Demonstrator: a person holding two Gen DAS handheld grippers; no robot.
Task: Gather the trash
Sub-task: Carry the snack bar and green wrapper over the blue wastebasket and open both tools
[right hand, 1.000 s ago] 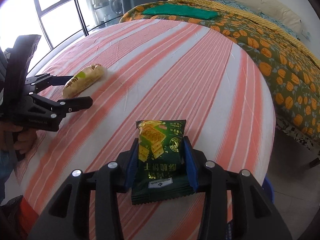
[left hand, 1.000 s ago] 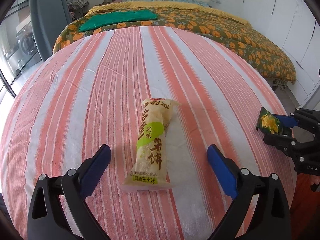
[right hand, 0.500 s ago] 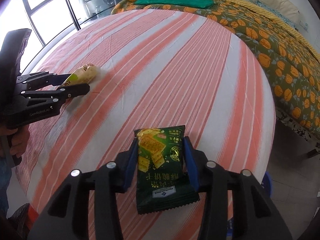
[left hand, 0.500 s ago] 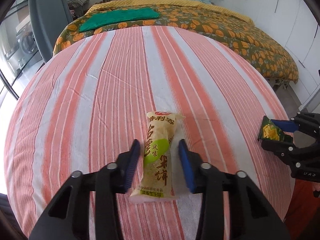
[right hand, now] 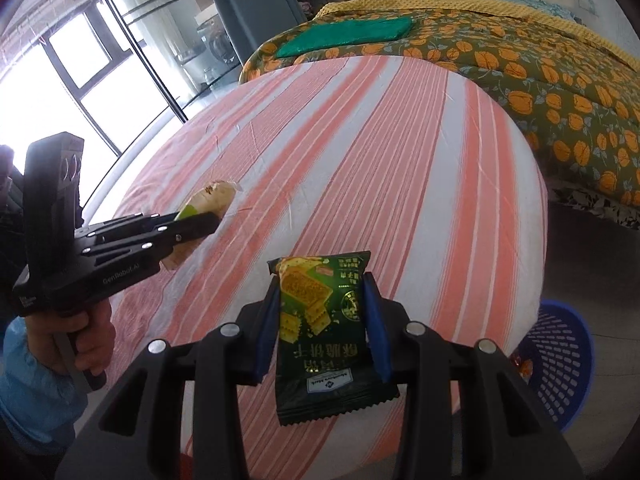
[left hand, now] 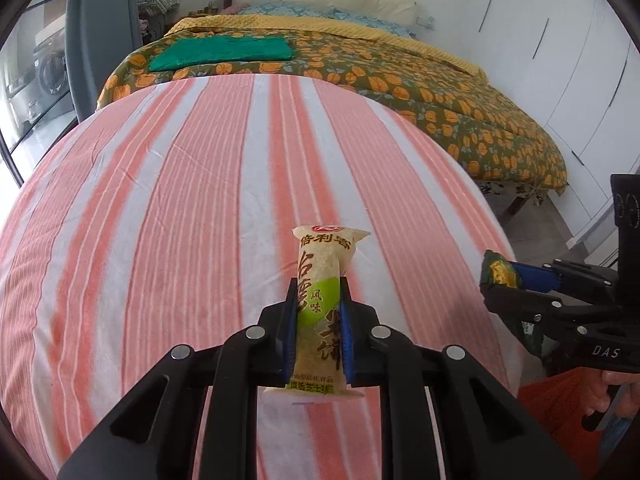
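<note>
A pale rice-cracker pack point(left hand: 326, 256) with a green label stands lengthwise between the blue pads of my left gripper point(left hand: 319, 292), which is shut on it, just above the striped cloth. From the right wrist view the same pack point(right hand: 216, 194) sticks out of the left gripper point(right hand: 208, 220), held by a hand. My right gripper point(right hand: 321, 284) has a dark green biscuit packet point(right hand: 320, 320) between its pads, which press its sides while the jaws are closing. The packet hangs above the table's near edge. In the left wrist view that packet point(left hand: 498, 274) shows at the far right.
The round table point(left hand: 160, 220) wears a pink and white striped cloth. A blue mesh basket point(right hand: 560, 364) stands on the floor by the table's right side. Behind lies a bed with an orange-patterned quilt point(left hand: 440, 92) and a folded green cloth point(left hand: 224, 54). Glass doors are at the left.
My left jaws swung from wide open to shut on the rice-cracker pack and raised it. My right gripper tightened on the green packet and lifted it off the cloth.
</note>
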